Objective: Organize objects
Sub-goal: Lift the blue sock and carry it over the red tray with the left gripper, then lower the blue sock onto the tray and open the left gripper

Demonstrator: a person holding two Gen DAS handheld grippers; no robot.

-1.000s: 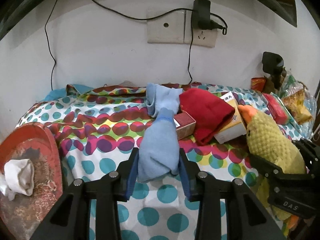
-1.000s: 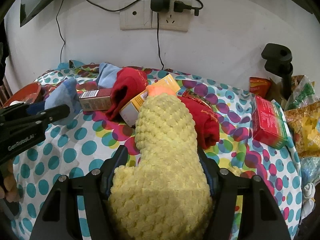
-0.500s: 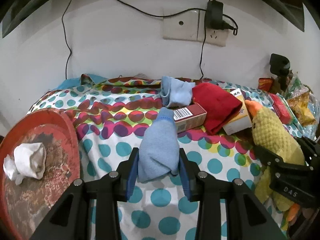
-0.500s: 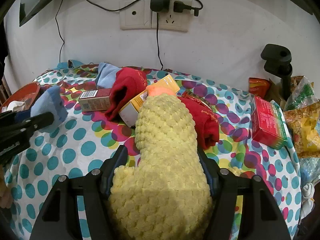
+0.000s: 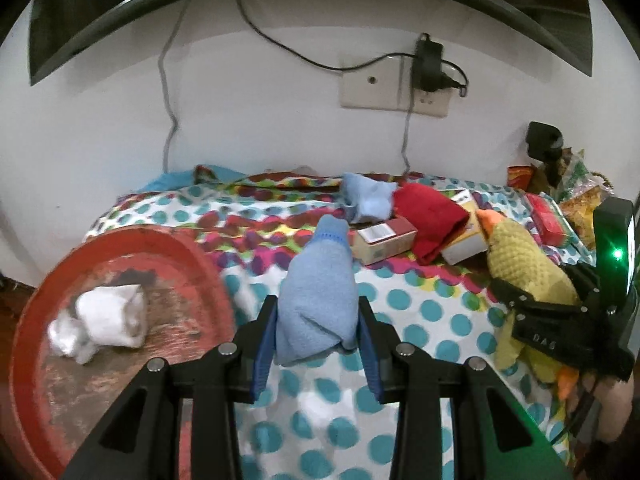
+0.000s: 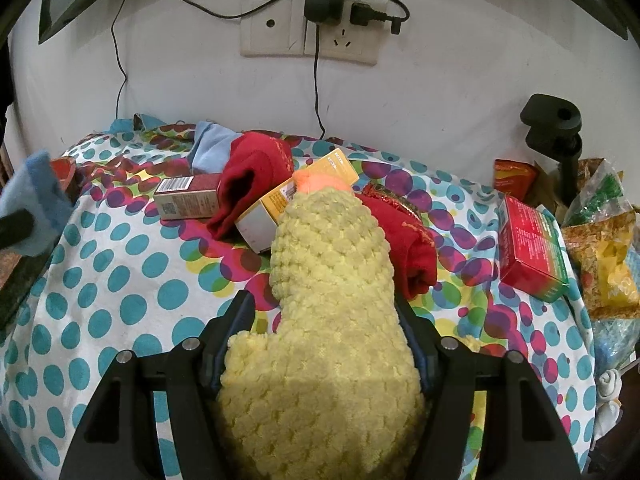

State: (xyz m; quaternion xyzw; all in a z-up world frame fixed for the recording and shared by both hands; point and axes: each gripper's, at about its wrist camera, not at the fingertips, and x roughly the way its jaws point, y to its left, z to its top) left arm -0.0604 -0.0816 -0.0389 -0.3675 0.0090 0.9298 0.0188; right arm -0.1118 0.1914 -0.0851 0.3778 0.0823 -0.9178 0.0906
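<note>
My left gripper (image 5: pixel 318 332) is shut on a light blue sock (image 5: pixel 320 284) and holds it above the dotted cloth (image 5: pixel 420 308), just right of a red basin (image 5: pixel 132 240) that holds a white sock (image 5: pixel 104 324). My right gripper (image 6: pixel 326 328) is shut on a yellow plush duck (image 6: pixel 328 292) with an orange beak; it also shows in the left wrist view (image 5: pixel 524 264). Further back lie another blue sock (image 5: pixel 368 196), a red sock (image 5: pixel 432 216), a dark red box (image 5: pixel 384 240) and a yellow box (image 6: pixel 304 196).
A red carton (image 6: pixel 532 248) and snack bags (image 6: pixel 604 240) lie at the right edge. A black clamp stand (image 6: pixel 556 136) stands at the back right. A wall socket with a charger (image 6: pixel 324 4) and hanging cables is behind the table.
My left gripper has drawn back and to the left with the blue sock, so the red basin now fills more of its view. My right gripper with the duck has stayed still.
</note>
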